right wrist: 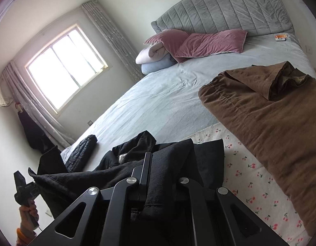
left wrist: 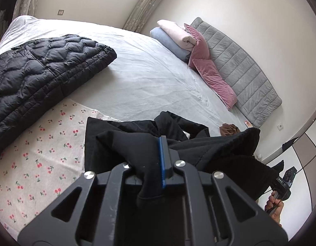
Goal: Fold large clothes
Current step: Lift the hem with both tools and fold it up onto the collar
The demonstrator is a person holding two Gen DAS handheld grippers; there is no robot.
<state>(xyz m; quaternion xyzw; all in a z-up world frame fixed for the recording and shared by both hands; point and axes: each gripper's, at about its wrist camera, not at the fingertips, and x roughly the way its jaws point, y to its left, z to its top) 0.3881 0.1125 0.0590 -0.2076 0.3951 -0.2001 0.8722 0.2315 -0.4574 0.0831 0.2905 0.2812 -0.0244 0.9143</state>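
A large black garment (left wrist: 137,143) hangs between my two grippers above the near edge of the bed. My left gripper (left wrist: 155,160) is shut on one bunch of its cloth, which covers the left finger. My right gripper (right wrist: 158,170) is shut on another bunch of the same garment (right wrist: 172,160), with the right finger hidden under the cloth. The rest of the garment droops over a cherry-print sheet (left wrist: 34,153) that also shows in the right wrist view (right wrist: 250,176). The right gripper shows at the lower right of the left wrist view (left wrist: 283,182); the left gripper shows at the lower left of the right wrist view (right wrist: 24,186).
A folded black quilted jacket (left wrist: 41,69) lies on the bed's far left. A folded brown garment (right wrist: 266,114) lies on the right. Pink pillows (right wrist: 199,43), rolled blankets (right wrist: 151,55) and a grey headboard (right wrist: 225,12) are at the bed's head. A window (right wrist: 65,67) is behind.
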